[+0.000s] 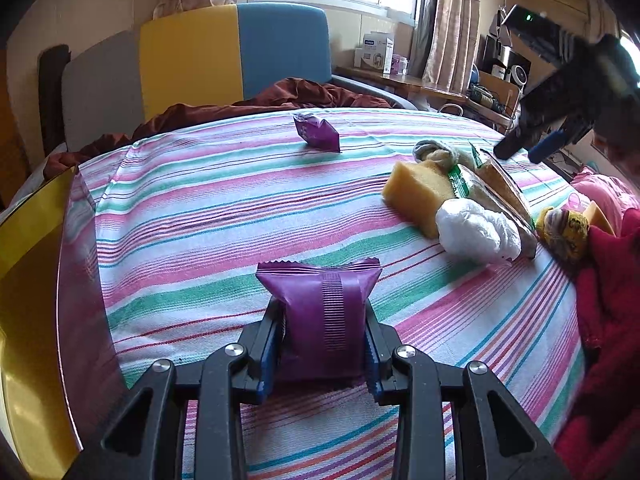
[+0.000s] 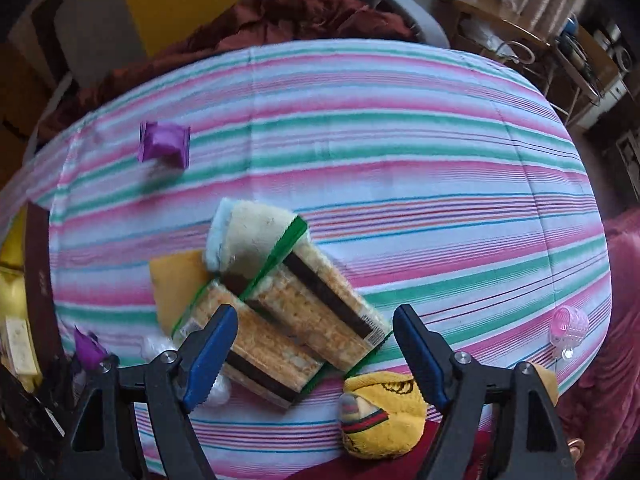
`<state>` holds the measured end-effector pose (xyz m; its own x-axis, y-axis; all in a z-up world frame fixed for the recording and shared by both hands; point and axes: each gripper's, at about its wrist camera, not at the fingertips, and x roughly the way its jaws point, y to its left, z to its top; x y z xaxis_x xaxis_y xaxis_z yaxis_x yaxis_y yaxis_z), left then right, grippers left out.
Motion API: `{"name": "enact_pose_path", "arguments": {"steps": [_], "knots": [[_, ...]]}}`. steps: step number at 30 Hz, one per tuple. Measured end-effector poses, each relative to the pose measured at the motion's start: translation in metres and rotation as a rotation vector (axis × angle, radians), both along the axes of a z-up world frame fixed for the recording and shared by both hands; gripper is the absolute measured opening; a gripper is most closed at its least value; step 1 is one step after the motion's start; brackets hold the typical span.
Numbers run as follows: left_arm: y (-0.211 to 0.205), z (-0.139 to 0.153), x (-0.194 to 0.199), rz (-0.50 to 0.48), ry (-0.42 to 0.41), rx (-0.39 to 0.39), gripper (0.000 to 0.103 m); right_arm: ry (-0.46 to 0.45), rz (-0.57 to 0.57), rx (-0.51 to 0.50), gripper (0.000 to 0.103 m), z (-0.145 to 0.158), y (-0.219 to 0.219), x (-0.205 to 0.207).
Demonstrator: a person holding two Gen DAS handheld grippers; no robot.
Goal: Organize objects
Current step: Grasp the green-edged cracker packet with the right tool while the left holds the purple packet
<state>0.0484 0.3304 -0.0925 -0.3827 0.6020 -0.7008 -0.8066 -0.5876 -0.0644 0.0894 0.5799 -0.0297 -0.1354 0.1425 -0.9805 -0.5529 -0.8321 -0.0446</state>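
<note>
Our left gripper (image 1: 325, 322) is clamped on a purple snack packet (image 1: 320, 312), held upright just above the striped bed sheet (image 1: 224, 216). A second purple packet (image 1: 316, 132) lies near the sheet's far edge, at about 12 o'clock from the first. At 2 o'clock we see a pile: yellow sponge (image 1: 412, 196), white plastic bag (image 1: 476, 232) and cracker packs (image 2: 316, 312). Our right gripper (image 2: 316, 344) hangs over those crackers, fingers wide apart. A yellow item, perhaps a sock (image 2: 380, 416), lies beside them
</note>
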Motion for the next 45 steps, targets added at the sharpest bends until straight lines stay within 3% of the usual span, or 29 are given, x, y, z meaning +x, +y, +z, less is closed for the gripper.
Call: {"name": "enact_pose_path", "arguments": {"steps": [4,8,10,12,14,17,33,45], "knots": [[0.000,0.000,0.000,-0.001,0.000,0.000,0.036,-0.062,0.038,0.081,0.081,-0.017,-0.010,-0.009],[0.000,0.000,0.000,-0.004,0.000,0.000,0.036,-0.043,-0.019,0.145,0.081,-0.022,0.003,-0.010],[0.000,0.000,0.000,-0.004,-0.001,0.001,0.036,-0.023,-0.061,0.091,0.078,-0.033,0.012,-0.007],[0.001,0.000,0.000,-0.004,-0.001,0.002,0.036,0.030,-0.125,0.001,0.063,-0.040,0.024,-0.004],[0.001,0.000,0.000,-0.005,-0.001,0.002,0.036,0.099,-0.213,-0.020,0.052,-0.044,0.037,0.004],[0.001,0.000,0.000,-0.005,-0.001,0.001,0.036,0.153,-0.317,-0.077,0.048,-0.053,0.053,0.015],[0.002,-0.001,0.000,-0.006,0.004,0.000,0.037,0.278,-0.444,-0.220,0.057,-0.048,0.074,0.045],[0.003,0.000,0.000,-0.006,0.002,0.001,0.037,0.253,-0.441,-0.209,0.059,-0.046,0.079,0.044]]}}
